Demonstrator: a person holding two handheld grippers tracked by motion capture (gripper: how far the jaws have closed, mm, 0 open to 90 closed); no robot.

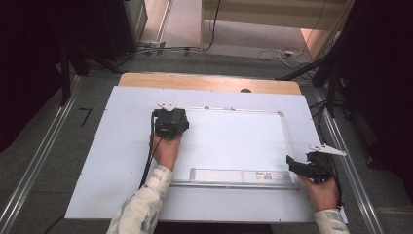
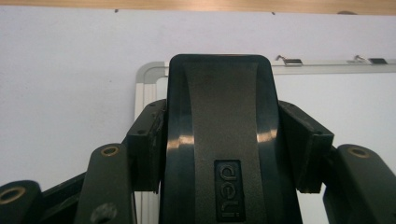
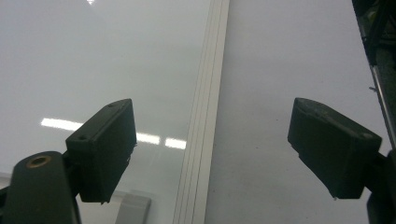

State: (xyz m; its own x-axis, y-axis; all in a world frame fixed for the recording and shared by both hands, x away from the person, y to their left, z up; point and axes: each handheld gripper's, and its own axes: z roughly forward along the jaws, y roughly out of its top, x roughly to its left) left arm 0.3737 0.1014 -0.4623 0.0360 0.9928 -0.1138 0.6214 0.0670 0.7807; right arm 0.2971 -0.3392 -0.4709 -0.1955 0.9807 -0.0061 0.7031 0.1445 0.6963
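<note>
A black whiteboard eraser (image 2: 219, 140) with a matt charcoal strip down its back, glossy black edges and a small raised logo (letters in grey outline) sits between the black left tongs (image 2: 224, 149). Below it lies a whiteboard (image 1: 234, 141), glossy white with a pale silver-grey frame and a silver tray (image 1: 238, 176) carrying a tiny black barcode label. The counter (image 1: 122, 161) is covered in matt white, with a light wooden strip along its far edge. The right tongs (image 3: 210, 149) are black too. The person's sleeve (image 1: 141, 207) is cream with a faint grey-green pattern. The floor (image 1: 44, 146) is dark grey carpet.
</note>
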